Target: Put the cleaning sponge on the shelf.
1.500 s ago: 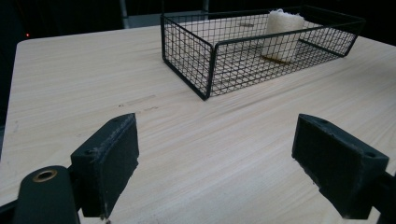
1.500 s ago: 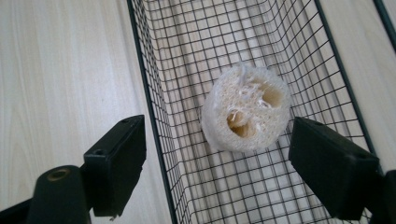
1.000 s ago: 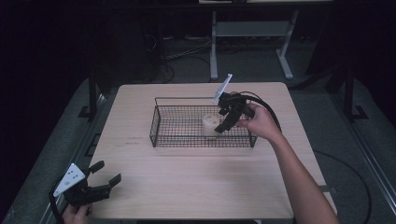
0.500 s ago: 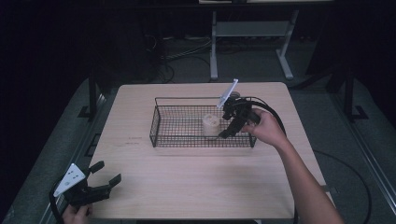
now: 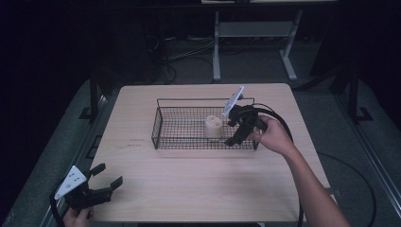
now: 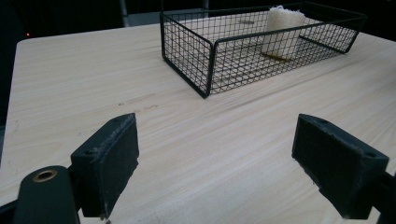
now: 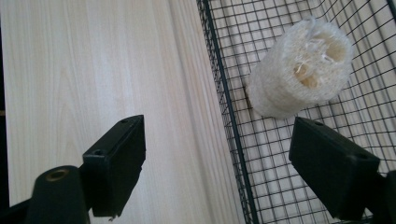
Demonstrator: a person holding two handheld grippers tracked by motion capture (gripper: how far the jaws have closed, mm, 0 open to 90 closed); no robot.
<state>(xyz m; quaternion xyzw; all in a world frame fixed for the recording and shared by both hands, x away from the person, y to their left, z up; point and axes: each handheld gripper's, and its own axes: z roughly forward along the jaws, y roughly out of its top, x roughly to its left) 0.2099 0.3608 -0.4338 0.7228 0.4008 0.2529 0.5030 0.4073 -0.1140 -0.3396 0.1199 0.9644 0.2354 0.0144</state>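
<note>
Backing my right gripper (image 5: 235, 134) off loofah (image 5: 213, 126), now standing alone in basket (image 5: 161, 124); jaws apart, empty. Prob. placement done. Left gripper (image 5: 108, 176) idle, jaws apart.

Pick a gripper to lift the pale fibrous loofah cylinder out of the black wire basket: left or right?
Right. The right gripper hangs open at the black wire basket, beside the pale fibrous loofah cylinder standing inside. The left gripper, also open, sits at the light wooden table's near-left corner, far from the basket.

A pale wooden table (image 5: 198, 189) stands in a dark room, a grey metal frame (image 5: 255, 33) behind it.
</note>
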